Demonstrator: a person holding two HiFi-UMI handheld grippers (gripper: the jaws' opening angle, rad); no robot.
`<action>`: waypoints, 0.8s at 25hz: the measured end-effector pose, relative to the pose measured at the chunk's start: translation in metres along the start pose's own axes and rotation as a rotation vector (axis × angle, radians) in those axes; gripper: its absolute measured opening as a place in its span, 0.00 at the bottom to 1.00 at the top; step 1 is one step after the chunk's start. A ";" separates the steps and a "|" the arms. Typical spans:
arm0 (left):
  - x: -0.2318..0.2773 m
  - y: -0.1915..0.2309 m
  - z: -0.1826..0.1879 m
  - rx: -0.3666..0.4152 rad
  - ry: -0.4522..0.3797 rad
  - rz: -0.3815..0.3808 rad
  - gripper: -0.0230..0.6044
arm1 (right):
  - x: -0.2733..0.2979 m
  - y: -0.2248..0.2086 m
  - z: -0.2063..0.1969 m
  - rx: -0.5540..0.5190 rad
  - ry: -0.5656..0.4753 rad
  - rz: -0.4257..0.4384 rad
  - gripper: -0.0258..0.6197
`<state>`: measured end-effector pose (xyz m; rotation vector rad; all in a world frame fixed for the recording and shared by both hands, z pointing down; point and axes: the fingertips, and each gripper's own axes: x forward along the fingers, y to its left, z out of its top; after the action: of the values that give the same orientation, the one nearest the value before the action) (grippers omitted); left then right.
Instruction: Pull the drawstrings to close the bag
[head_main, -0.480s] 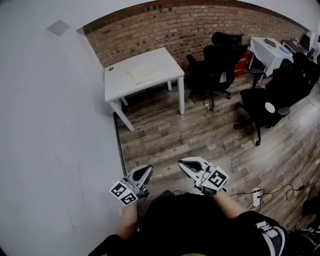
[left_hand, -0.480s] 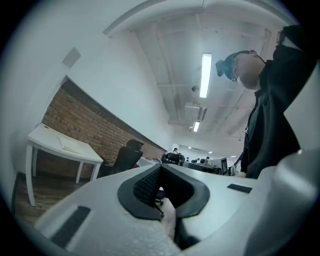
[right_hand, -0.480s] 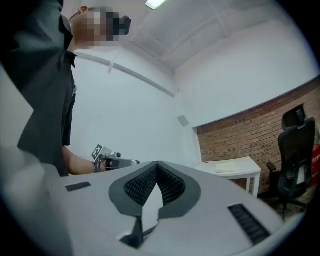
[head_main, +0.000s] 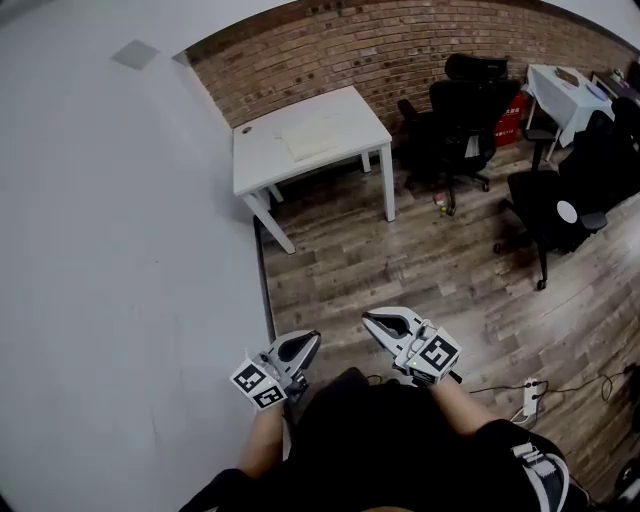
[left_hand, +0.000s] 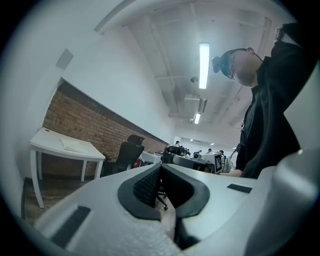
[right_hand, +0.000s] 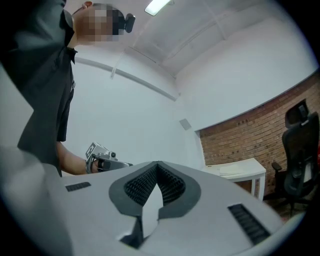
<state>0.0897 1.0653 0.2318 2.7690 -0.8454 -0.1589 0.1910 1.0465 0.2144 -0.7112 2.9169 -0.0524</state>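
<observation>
The left gripper (head_main: 308, 342) and the right gripper (head_main: 374, 320) are held closed at six o'clock, ribbed dark pads (right_hand: 139, 186) pressed together with nothing gripped. A pale flat sheet (head_main: 312, 135), perhaps the bag, is seen lying on the white rectangular table (head_main: 265, 160) at twelve o'clock, well apart from them.

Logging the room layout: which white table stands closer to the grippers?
The large table at the brick wall's left end; the other table sits far right.

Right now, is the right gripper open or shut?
Shut. The right gripper has its jaws together at the tips, with nothing between them.
</observation>
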 end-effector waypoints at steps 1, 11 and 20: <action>-0.001 0.000 -0.001 -0.005 0.004 0.007 0.06 | -0.002 0.000 -0.003 0.008 0.003 -0.004 0.05; 0.009 0.004 -0.005 -0.010 0.036 -0.013 0.06 | -0.027 -0.004 -0.008 0.119 -0.086 -0.001 0.05; 0.020 0.040 -0.010 -0.051 0.029 -0.046 0.06 | -0.002 -0.029 -0.007 0.091 -0.034 -0.042 0.05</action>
<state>0.0868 1.0243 0.2509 2.7379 -0.7609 -0.1461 0.2047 1.0214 0.2238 -0.7508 2.8468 -0.1752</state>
